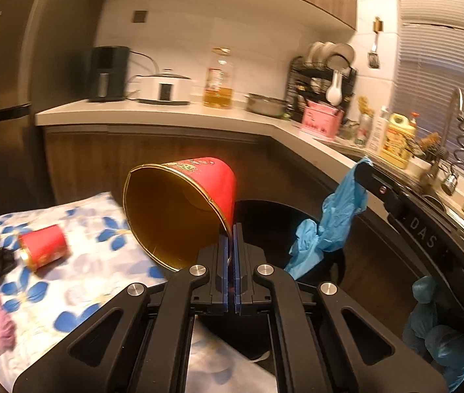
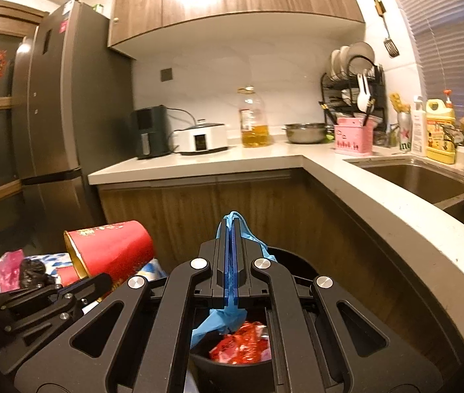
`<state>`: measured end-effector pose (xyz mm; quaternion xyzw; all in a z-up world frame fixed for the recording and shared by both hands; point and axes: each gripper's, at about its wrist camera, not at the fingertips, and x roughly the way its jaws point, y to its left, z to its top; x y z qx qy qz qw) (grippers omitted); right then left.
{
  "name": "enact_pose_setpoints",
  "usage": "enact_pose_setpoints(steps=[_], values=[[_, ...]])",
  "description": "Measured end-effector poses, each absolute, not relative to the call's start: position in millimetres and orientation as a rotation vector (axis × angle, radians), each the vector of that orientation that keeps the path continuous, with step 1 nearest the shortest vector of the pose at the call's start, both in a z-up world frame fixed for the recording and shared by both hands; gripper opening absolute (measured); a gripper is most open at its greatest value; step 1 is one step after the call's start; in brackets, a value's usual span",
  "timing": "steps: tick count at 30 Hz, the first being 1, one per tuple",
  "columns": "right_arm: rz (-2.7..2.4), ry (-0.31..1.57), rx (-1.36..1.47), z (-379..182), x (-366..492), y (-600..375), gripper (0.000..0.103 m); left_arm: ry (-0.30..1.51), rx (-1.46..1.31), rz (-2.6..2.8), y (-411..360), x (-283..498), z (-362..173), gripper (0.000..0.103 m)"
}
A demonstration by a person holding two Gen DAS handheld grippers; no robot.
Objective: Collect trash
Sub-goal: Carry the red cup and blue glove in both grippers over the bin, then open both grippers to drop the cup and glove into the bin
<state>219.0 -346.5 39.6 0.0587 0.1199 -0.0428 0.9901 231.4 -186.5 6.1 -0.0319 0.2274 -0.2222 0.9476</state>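
With the left gripper (image 1: 231, 245) clamped on the paper cup's (image 1: 179, 209) rim and the right gripper (image 2: 231, 239) clamped on a blue glove (image 2: 222, 319), each should release only once directly above the bin (image 2: 232, 365) below the fingers.

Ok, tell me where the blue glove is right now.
The blue glove is clamped in the right tool, dangling over the black bin. In the left wrist view it hangs right of the big red cup.

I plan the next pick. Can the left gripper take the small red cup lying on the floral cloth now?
Probably not yet: the left gripper is shut on the large red cup. The small red cup itself lies uncovered.
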Motion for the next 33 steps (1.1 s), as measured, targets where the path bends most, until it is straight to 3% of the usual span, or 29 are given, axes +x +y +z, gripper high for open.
enact_pose_setpoints(steps=[16,17,20,22,24,27,30,33], values=[[-0.094,0.340,0.121,10.9,238.7,-368.7,0.002,0.537,-0.015,-0.566,-232.5,255.3,-17.8,0.003],[-0.091,0.344,0.123,10.0,238.8,-368.8,0.002,0.537,-0.016,-0.562,-231.6,255.3,-18.4,0.007],[-0.095,0.358,0.124,7.2,240.4,-369.0,0.002,0.533,-0.035,-0.556,-228.0,255.2,-18.3,0.036],[-0.098,0.370,0.128,5.1,242.0,-370.4,0.006,0.527,-0.044,-0.547,-224.3,253.9,-17.4,0.039],[-0.102,0.377,0.128,3.3,242.2,-370.7,0.008,0.516,-0.050,-0.522,-218.4,251.9,-15.5,0.055],[-0.108,0.385,0.131,1.2,241.4,-372.1,0.019,0.503,-0.073,-0.499,-208.5,248.9,-13.9,0.064],[-0.112,0.391,0.136,-0.4,238.7,-373.2,0.035,0.483,-0.094,-0.441,-195.6,244.9,-12.1,0.076],[-0.118,0.395,0.140,-2.5,233.8,-372.4,0.051,0.474,-0.111,-0.395,-182.6,239.3,-10.3,0.082]])
